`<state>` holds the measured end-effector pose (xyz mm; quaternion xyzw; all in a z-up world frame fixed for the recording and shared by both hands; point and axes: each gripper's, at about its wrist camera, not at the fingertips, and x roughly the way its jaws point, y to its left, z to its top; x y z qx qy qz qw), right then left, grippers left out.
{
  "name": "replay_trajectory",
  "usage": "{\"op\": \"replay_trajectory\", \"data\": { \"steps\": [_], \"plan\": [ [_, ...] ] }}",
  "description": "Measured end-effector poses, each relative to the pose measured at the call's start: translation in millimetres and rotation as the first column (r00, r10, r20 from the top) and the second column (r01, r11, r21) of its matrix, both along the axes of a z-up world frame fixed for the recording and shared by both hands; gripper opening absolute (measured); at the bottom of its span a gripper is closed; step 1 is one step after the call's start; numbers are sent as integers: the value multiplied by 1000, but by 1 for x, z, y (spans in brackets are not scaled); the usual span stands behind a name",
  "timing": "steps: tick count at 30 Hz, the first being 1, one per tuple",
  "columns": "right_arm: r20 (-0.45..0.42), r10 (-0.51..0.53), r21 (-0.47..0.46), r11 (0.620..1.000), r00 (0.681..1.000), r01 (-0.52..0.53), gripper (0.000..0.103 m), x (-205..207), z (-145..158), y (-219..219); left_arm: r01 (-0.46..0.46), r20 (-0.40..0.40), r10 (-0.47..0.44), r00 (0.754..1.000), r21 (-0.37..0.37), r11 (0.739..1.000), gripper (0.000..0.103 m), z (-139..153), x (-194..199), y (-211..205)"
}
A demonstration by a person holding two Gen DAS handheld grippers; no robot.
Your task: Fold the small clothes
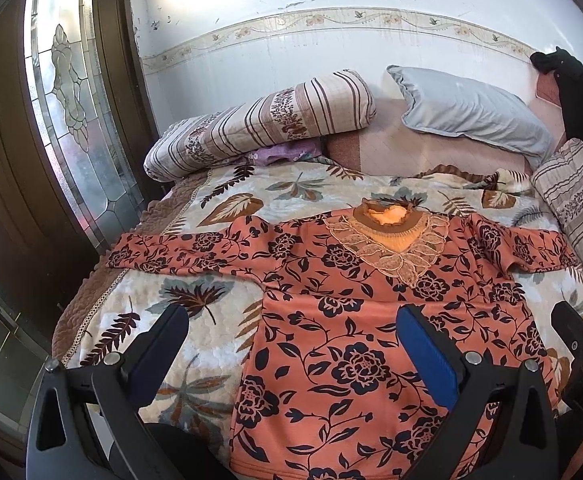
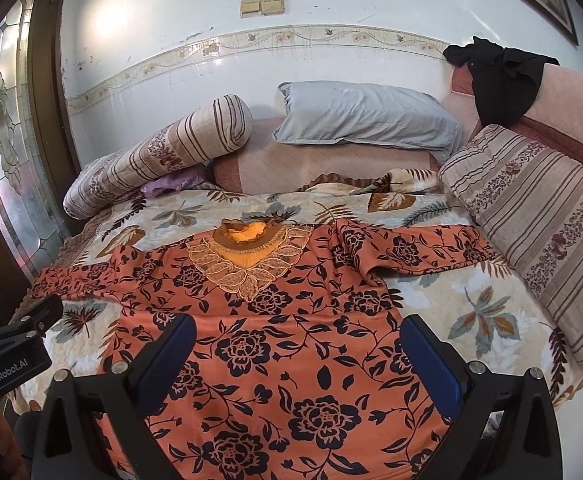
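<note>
Blouse [image 1: 355,344] lies front-up and spread on the bed [image 1: 179,320]; left wrist view: left hand-held gripper [image 1: 291,328] released, straddling its left side edge; right wrist view: right hand-held gripper [image 2: 297,340] released above the body, so best pinch each sleeve near the cuff and fold inward.

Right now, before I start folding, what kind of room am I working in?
Most likely a home bedroom. The orange floral long-sleeved top lies spread on a bed with a leaf-patterned quilted cover, a grey-blue pillow and a striped bolster sit at the wall, and a stained-glass door stands left.
</note>
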<state>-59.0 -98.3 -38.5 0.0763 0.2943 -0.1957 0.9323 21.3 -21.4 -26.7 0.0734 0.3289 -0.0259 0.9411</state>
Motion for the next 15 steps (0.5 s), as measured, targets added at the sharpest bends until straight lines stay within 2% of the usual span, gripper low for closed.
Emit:
{"op": "replay_trajectory", "data": {
  "steps": [15],
  "plan": [
    [-20, -16, 5, 1000, 1000, 16, 103, 8, -5, -6, 13, -20, -12, 1000, 6, 1000, 103, -7, 11, -9]
  ]
}}
